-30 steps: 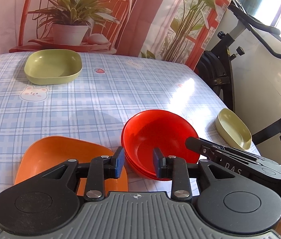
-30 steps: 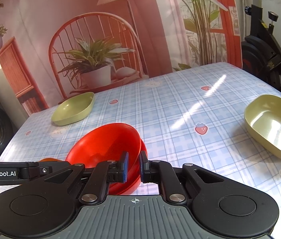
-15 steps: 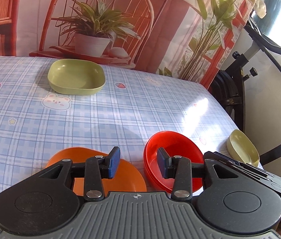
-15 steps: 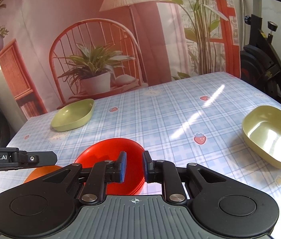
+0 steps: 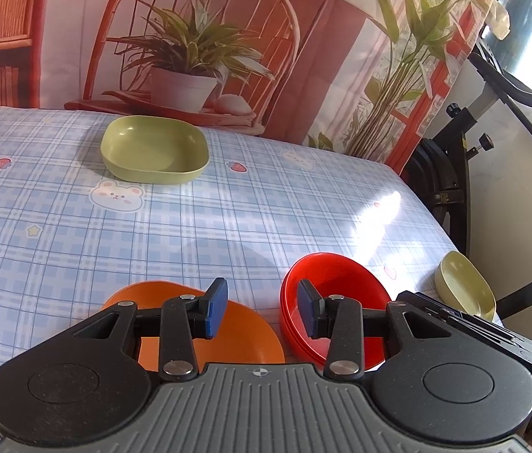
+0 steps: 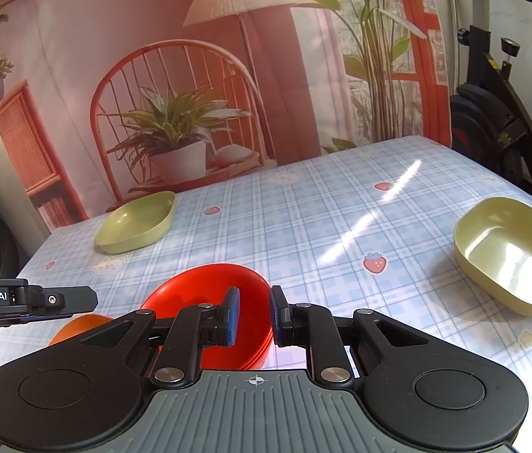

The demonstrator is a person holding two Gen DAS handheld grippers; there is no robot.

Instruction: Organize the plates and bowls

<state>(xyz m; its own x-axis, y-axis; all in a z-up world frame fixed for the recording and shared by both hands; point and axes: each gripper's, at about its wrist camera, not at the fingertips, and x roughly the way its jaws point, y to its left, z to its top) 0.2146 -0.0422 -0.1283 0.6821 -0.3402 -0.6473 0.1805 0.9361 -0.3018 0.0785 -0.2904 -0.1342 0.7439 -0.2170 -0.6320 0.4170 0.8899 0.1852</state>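
A stack of red bowls (image 5: 335, 287) (image 6: 205, 290) sits near the table's front edge, beside an orange plate (image 5: 243, 332) (image 6: 77, 326). A green square bowl (image 5: 152, 149) (image 6: 136, 222) stands far back on the left. A yellow-green bowl (image 5: 464, 285) (image 6: 511, 253) stands at the right edge. My left gripper (image 5: 262, 311) is open and empty, above the gap between plate and red bowls. My right gripper (image 6: 252, 315) is open and empty, just above the near rim of the red bowls.
The table has a blue checked cloth (image 5: 228, 219) with strawberry and bear prints. A printed backdrop (image 6: 228, 56) hangs behind it. An exercise bike (image 6: 500, 113) stands past the right edge. The left gripper's body (image 6: 20, 300) shows in the right wrist view.
Both grippers have pulled back and up from the red bowls. The right gripper has opened and let go of the red bowl's rim. The left jaws have opened wider.
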